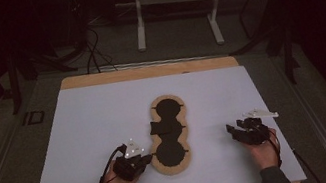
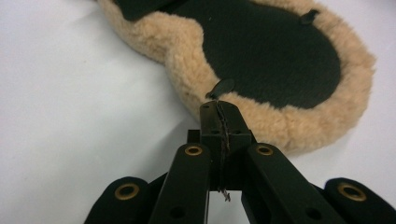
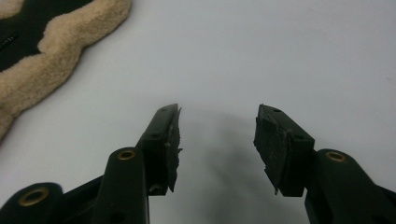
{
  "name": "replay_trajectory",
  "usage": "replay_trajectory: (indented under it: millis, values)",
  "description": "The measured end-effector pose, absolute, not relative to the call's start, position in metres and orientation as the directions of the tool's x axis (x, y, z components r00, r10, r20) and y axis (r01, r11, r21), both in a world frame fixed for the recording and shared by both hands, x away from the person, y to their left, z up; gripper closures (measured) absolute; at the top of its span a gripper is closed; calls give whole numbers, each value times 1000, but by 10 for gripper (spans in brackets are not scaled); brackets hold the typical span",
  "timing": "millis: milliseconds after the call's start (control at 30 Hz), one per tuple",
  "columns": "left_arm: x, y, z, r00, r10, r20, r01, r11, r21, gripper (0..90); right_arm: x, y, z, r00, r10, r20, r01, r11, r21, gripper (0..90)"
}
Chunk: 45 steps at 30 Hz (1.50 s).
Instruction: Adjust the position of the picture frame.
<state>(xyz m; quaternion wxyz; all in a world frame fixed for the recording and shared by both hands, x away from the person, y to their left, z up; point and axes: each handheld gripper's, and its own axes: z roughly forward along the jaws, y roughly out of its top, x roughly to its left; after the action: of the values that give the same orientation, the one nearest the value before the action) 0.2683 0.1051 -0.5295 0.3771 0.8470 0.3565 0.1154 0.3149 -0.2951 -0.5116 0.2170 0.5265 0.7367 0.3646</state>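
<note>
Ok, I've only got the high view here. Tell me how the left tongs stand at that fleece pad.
Observer: The left tongs are shut, tips at the tan rim of the fleece pad.
Operator: Name what's next to the tips.
Observer: A small black tab, just beyond them.
Operator: Now the right tongs.
Observer: The right tongs are open, nothing between them, over the white sheet.
</note>
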Motion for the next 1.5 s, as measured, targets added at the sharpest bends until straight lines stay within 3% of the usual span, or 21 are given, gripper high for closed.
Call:
replay_trajectory:
  millis: [200, 467, 600, 1500]
  values:
    - [269, 106, -532, 711, 702, -50, 529, -486, 696, 900, 323, -279, -508, -382, 919, 99, 611, 170, 773, 532]
    - [270, 103, -535, 718, 695, -36, 526, -509, 682, 900, 331, -251, -505, -452, 887, 95, 599, 223, 769, 779]
    - [270, 102, -536, 720, 693, -30, 521, -512, 683, 900, 338, -240, -507, -481, 872, 90, 607, 257, 752, 845]
    - [266, 93, -537, 724, 689, -27, 510, -508, 695, 900, 365, -177, -526, -521, 845, 117, 643, 299, 705, 899]
